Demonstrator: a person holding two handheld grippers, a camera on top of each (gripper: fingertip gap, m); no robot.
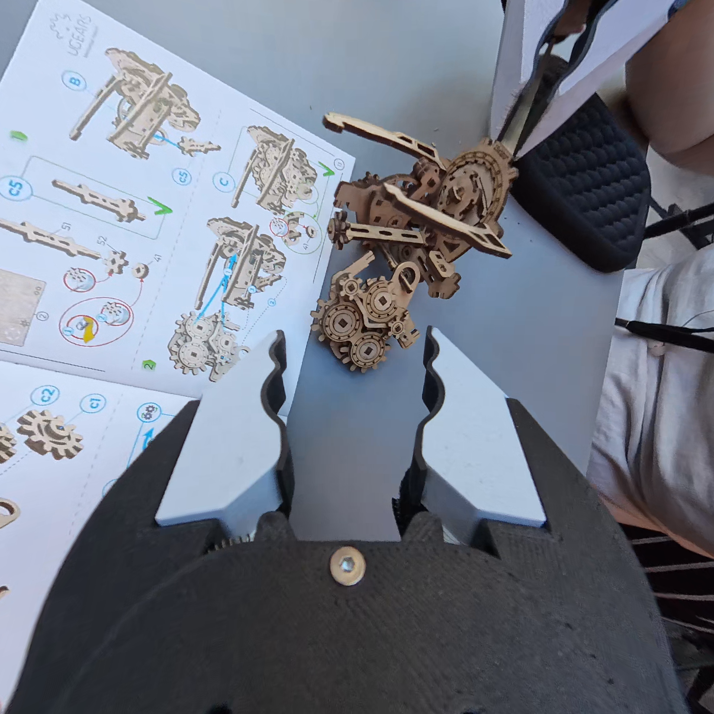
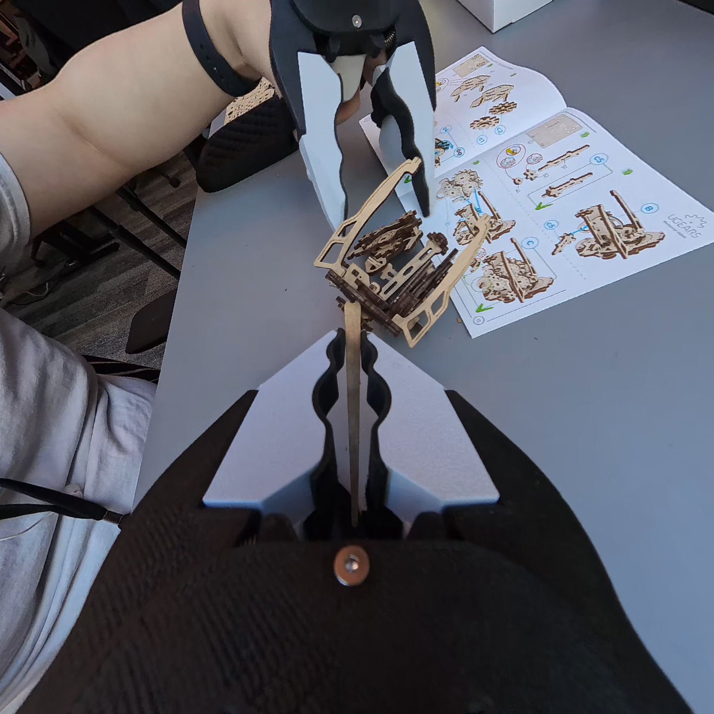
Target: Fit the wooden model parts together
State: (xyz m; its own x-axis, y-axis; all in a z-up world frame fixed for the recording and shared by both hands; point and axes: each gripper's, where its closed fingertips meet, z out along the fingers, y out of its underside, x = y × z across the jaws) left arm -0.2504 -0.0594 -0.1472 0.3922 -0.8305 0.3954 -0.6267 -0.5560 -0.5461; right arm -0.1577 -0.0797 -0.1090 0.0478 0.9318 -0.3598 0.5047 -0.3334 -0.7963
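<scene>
A partly built wooden model frame [image 1: 421, 208] with two long curved arms and a round dial hangs just above the grey table [image 1: 386, 58]. My right gripper [image 2: 352, 334] is shut on the frame's thin flat plate [image 2: 351, 386], seen edge-on, and it reaches in from the upper right in the left wrist view [image 1: 514, 148]. The frame [image 2: 386, 266] sits just beyond its fingertips. A wooden gear cluster [image 1: 365, 320] lies on the table below the frame. My left gripper [image 1: 354, 335] is open and empty, fingertips just short of the gear cluster. It also shows in the right wrist view [image 2: 380, 212].
An open instruction booklet [image 1: 116, 232] lies on the table left of the parts, also in the right wrist view [image 2: 579, 216]. The table edge [image 1: 602, 347] runs close to the model, with a black mesh chair seat [image 1: 579, 185] and a person's arm [image 2: 116, 116] beyond. A white box [image 2: 498, 15] stands far back.
</scene>
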